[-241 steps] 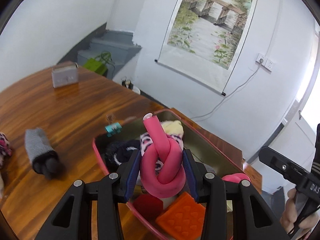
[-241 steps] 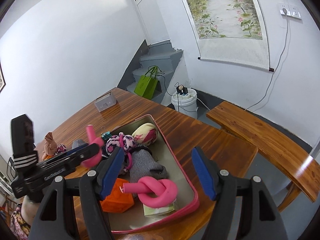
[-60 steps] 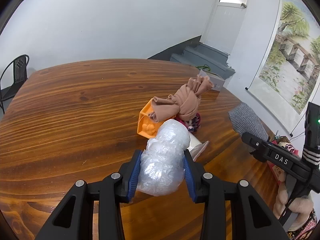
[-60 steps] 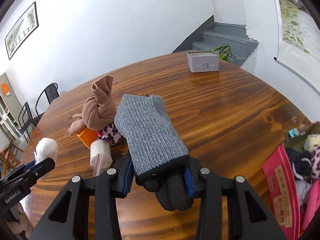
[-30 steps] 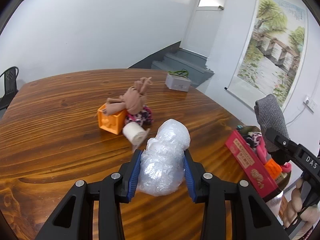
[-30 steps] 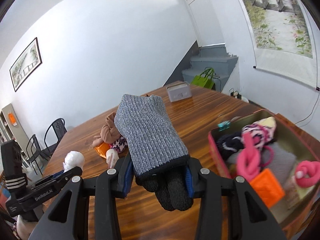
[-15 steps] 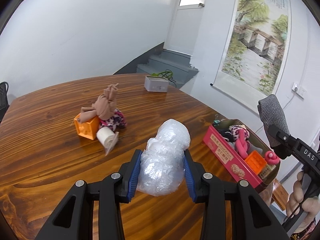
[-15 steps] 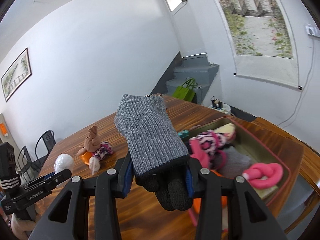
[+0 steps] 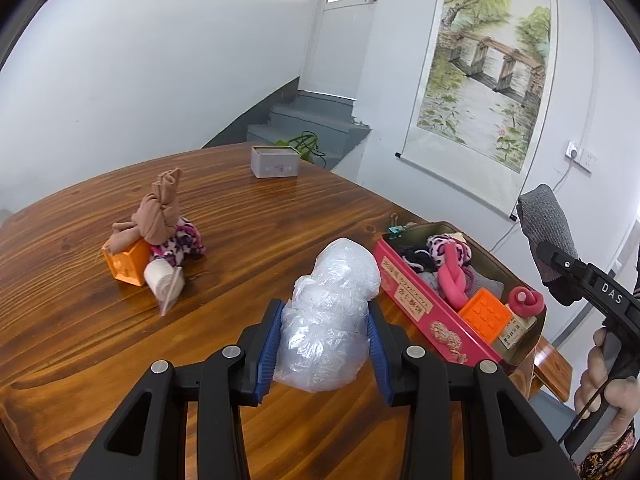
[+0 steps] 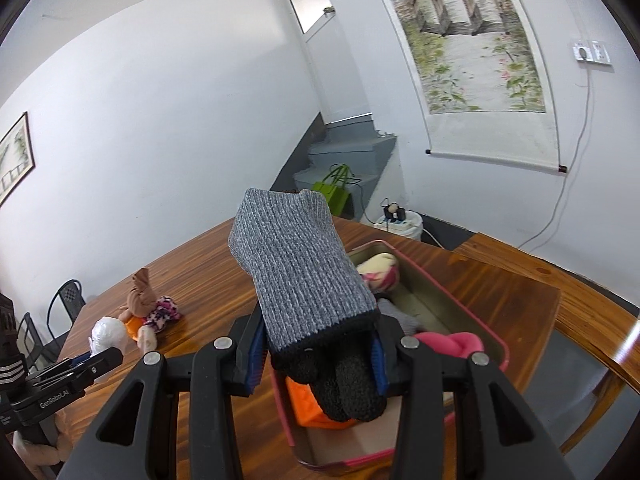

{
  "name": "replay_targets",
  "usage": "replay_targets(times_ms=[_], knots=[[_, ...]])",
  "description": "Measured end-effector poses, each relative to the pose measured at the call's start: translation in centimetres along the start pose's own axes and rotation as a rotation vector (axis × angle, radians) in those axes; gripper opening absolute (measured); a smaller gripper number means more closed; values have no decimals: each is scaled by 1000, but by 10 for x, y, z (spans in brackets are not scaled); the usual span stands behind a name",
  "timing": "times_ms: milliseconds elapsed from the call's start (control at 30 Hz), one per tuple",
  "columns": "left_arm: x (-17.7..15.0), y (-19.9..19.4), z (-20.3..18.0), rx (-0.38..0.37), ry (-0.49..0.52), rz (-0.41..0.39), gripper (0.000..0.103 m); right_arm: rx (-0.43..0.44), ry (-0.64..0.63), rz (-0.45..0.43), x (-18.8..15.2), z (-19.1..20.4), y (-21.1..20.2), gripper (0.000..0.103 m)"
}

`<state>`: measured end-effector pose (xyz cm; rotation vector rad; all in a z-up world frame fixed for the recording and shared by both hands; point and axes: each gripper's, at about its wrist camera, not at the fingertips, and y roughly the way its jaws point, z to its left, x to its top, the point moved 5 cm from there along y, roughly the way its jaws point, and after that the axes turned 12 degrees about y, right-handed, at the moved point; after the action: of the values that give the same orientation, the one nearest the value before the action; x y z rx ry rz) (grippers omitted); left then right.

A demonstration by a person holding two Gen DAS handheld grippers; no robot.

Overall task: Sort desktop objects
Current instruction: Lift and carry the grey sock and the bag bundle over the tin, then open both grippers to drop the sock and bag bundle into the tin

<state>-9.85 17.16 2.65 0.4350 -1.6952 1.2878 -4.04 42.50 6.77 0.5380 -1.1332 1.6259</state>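
My left gripper (image 9: pixel 322 340) is shut on a crumpled clear plastic bag (image 9: pixel 330 312), held above the wooden table (image 9: pixel 240 216) just left of the pink tin box (image 9: pixel 424 304). My right gripper (image 10: pixel 318 354) is shut on a grey knitted glove (image 10: pixel 298 264) with black fingers, hanging over the near end of the pink tin box (image 10: pixel 496 352). The box holds pink knotted foam rollers (image 9: pixel 452 276), an orange block (image 9: pixel 484 314) and socks. In the left wrist view the right gripper (image 9: pixel 560 264) with the glove (image 9: pixel 546 216) shows at the right edge.
On the table to the left lies a pile: an orange cube (image 9: pixel 126 264), a tan knotted stocking (image 9: pixel 154 216), a leopard-print sock (image 9: pixel 180 242) and a white roll (image 9: pixel 162 276). A grey tin (image 9: pixel 275 162) stands at the far edge. A wooden bench (image 10: pixel 560 292) runs beyond the box.
Both grippers have swung right toward the pink tin box with their loads. The pile has slid left in the left view; the glove now hangs over the box.
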Motion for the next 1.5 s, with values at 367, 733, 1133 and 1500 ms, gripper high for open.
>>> replay_targets(times_ms=[367, 733, 1133, 1500], knots=[[4, 4, -12, -12, 19, 3, 41, -31, 10, -10, 6, -20, -4, 45], [14, 8, -34, -62, 44, -21, 41, -70, 16, -52, 17, -37, -26, 45], [20, 29, -69, -124, 95, 6, 41, -116, 23, -42, 33, -68, -28, 45], [28, 40, -73, -120, 97, 19, 41, -116, -78, 117, 28, -50, 48, 45]])
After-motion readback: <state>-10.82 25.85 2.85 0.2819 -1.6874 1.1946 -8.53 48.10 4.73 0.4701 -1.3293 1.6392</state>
